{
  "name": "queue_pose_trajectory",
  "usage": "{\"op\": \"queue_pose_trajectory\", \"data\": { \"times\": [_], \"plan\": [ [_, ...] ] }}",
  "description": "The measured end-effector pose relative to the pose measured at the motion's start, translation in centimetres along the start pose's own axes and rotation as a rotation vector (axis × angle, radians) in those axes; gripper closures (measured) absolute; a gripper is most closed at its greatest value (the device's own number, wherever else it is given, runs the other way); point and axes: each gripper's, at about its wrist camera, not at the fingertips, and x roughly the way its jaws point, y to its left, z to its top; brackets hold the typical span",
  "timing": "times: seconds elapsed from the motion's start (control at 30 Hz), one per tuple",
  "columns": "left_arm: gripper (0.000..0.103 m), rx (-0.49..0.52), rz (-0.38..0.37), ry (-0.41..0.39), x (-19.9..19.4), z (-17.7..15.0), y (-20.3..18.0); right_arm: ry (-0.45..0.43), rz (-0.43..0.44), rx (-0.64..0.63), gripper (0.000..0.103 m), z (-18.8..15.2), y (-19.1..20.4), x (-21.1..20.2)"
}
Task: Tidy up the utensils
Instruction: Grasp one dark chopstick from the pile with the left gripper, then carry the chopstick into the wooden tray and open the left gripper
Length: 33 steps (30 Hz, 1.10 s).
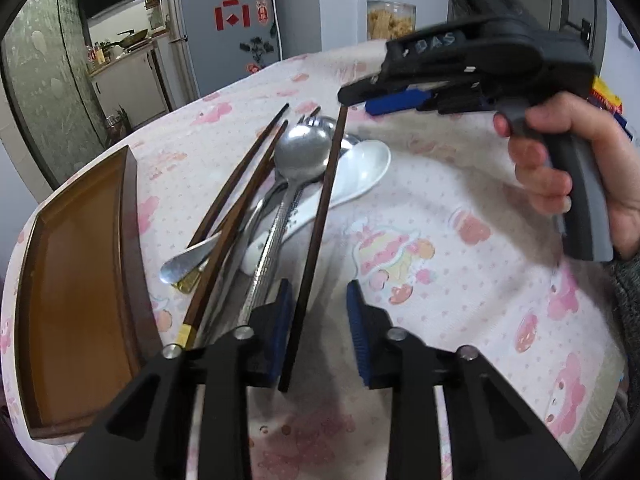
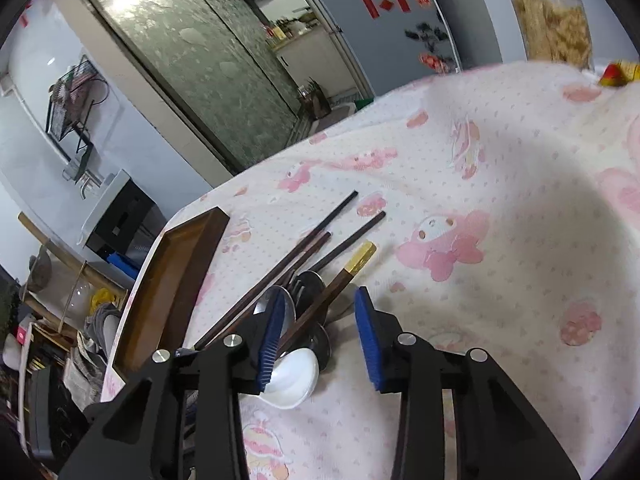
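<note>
A pile of utensils lies on the pink-patterned tablecloth: a metal spoon (image 1: 301, 152), a white ceramic spoon (image 1: 360, 174), a fork and several dark wooden chopsticks (image 1: 236, 184). My left gripper (image 1: 320, 320) is open, low over the pile's near end, with one dark chopstick (image 1: 320, 216) running between its pads, touching neither. My right gripper (image 2: 320, 336) is open over the far end of the pile, above the white spoon (image 2: 294, 376) and a gold-tipped chopstick (image 2: 352, 268). It also shows in the left wrist view (image 1: 360, 98), hand-held above the table.
A brown wooden tray (image 1: 76, 264) lies left of the pile, also in the right wrist view (image 2: 176, 272). A fridge (image 1: 228, 20) and kitchen counter stand beyond the table's far edge. Colourful packets (image 1: 608, 100) lie at the right.
</note>
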Motion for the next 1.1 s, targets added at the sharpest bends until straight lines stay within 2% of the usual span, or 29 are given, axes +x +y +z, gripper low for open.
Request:
{"op": "queue_pose_trajectory", "data": {
  "times": [0.13,0.17,0.23,0.47,0.67,0.77,0.87,1.0,1.1],
  "plan": [
    [0.089,-0.009,-0.018,0.000,0.0,0.0,0.2,0.031,0.026,0.048,0.067,0.4,-0.3,1.7],
    [0.092,-0.006,-0.020,0.000,0.0,0.0,0.2,0.041,0.021,0.053,0.074,0.4,-0.4,2.2],
    [0.096,0.008,-0.014,0.000,0.0,0.1,-0.1,0.050,0.014,0.062,0.083,0.4,-0.3,2.9],
    [0.097,0.017,-0.036,-0.016,-0.3,0.1,-0.8,0.000,-0.013,0.038,0.085,0.1,0.8,1.7],
    [0.097,0.005,-0.043,-0.061,-2.7,0.3,-0.2,-0.029,0.024,0.017,0.086,0.8,2.9,-0.7],
    [0.097,-0.019,-0.030,-0.080,-4.3,0.2,1.0,-0.032,0.037,-0.011,0.086,1.4,5.7,-0.8],
    [0.097,-0.048,0.013,-0.100,-6.3,-0.4,3.4,-0.024,0.076,-0.026,0.086,2.0,8.8,0.2],
    [0.097,-0.114,0.074,-0.105,-8.3,-1.4,7.7,0.019,0.144,-0.056,0.087,3.2,14.2,3.9],
    [0.097,-0.165,0.110,-0.091,-8.9,-2.0,11.0,0.047,0.164,-0.089,0.087,3.8,17.6,6.9]
  ]
}}
